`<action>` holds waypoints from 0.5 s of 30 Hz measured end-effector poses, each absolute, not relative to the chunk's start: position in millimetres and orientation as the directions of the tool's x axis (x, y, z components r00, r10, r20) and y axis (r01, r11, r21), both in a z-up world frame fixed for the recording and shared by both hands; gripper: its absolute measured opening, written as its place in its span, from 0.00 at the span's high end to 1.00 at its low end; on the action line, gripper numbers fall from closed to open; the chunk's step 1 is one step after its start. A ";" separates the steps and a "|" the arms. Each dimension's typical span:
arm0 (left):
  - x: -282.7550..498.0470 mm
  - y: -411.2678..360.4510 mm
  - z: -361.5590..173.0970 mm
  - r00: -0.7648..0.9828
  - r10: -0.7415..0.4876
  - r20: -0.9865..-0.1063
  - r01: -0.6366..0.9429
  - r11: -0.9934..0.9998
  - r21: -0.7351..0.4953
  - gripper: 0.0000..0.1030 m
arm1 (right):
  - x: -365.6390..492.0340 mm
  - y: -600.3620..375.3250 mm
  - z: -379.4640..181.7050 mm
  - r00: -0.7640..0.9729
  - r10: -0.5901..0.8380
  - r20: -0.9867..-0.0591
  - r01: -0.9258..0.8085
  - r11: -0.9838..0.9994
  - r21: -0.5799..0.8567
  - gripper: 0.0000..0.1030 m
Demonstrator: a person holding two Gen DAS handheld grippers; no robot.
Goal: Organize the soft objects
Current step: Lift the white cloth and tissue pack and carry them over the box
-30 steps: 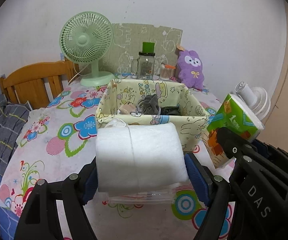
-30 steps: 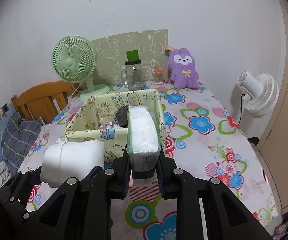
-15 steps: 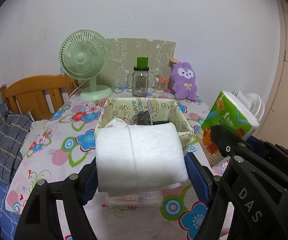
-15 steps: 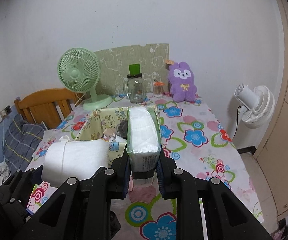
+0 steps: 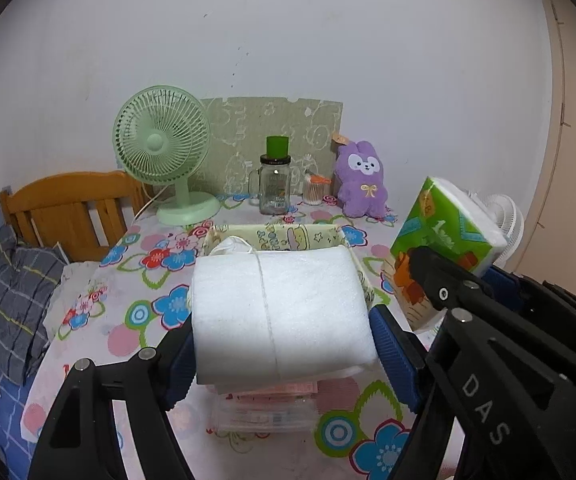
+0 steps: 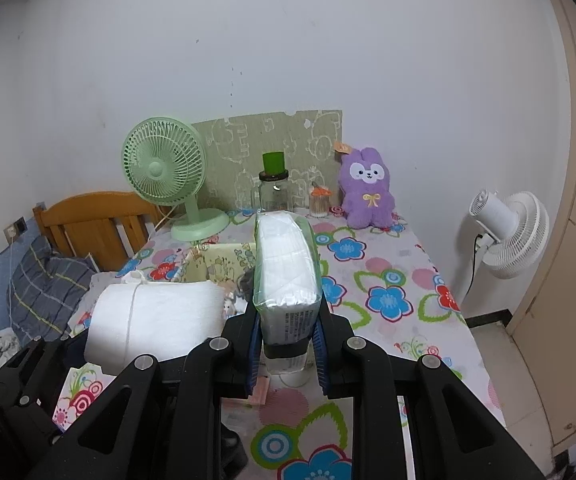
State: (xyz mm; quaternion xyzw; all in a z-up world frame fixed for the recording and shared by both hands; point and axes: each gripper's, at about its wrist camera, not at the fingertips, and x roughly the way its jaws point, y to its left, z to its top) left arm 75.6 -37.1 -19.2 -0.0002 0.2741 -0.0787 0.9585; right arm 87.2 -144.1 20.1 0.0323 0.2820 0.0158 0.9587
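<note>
Carry step: left tool grips the white roll, right tool pinches the tissue pack, both held above and just before the fabric bin. Next: advance over the bin, lower, release.

Both fisheye cams sit just behind their own fingers, angled down over the floral table toward the back wall. Left wrist view: close on the white roll, right gripper intrudes at right edge. Right wrist view: close on the tissue pack, left gripper lower left. Shared: green fan, glass jar, purple plush rabbit, fabric basket, wooden headboard.
</note>
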 end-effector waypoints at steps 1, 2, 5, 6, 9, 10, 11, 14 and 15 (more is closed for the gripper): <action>77.8 -37.6 -17.5 0.840 -0.149 -0.522 0.151 0.988 -0.039 0.22 | 89.8 -144.7 20.8 0.840 0.050 -0.540 -0.012 0.997 0.073 0.75; 79.3 -37.4 -16.4 0.841 -0.148 -0.520 0.151 0.988 -0.037 0.22 | 92.3 -145.3 21.4 0.840 0.049 -0.540 -0.010 0.997 0.074 0.75; 86.3 -37.3 -13.3 0.843 -0.148 -0.517 0.153 0.988 -0.034 0.22 | 98.8 -145.3 23.4 0.842 0.047 -0.538 -0.012 0.998 0.070 0.75; 87.9 -37.2 -12.6 0.844 -0.147 -0.516 0.152 0.988 -0.032 0.22 | 101.5 -144.8 24.1 0.843 0.047 -0.536 -0.012 0.998 0.068 0.75; 96.4 -36.7 -10.5 0.846 -0.144 -0.513 0.151 0.988 -0.028 0.22 | 111.2 -144.2 25.0 0.842 0.048 -0.538 -0.015 0.998 0.066 0.75; 99.4 -36.6 -10.1 0.847 -0.142 -0.513 0.150 0.988 -0.026 0.22 | 114.1 -144.1 25.1 0.842 0.049 -0.538 -0.017 0.998 0.066 0.75; 102.8 -36.6 -9.6 0.847 -0.141 -0.513 0.149 0.988 -0.024 0.22 | 118.4 -143.7 25.2 0.841 0.050 -0.539 -0.018 0.998 0.064 0.75; 112.5 -36.1 -9.0 0.846 -0.136 -0.515 0.147 0.989 -0.021 0.22 | 129.3 -142.9 24.5 0.838 0.054 -0.543 -0.023 0.998 0.064 0.75; 115.5 -35.8 -8.8 0.847 -0.134 -0.515 0.146 0.989 -0.018 0.22 | 132.7 -142.6 24.1 0.837 0.055 -0.544 -0.024 0.998 0.063 0.75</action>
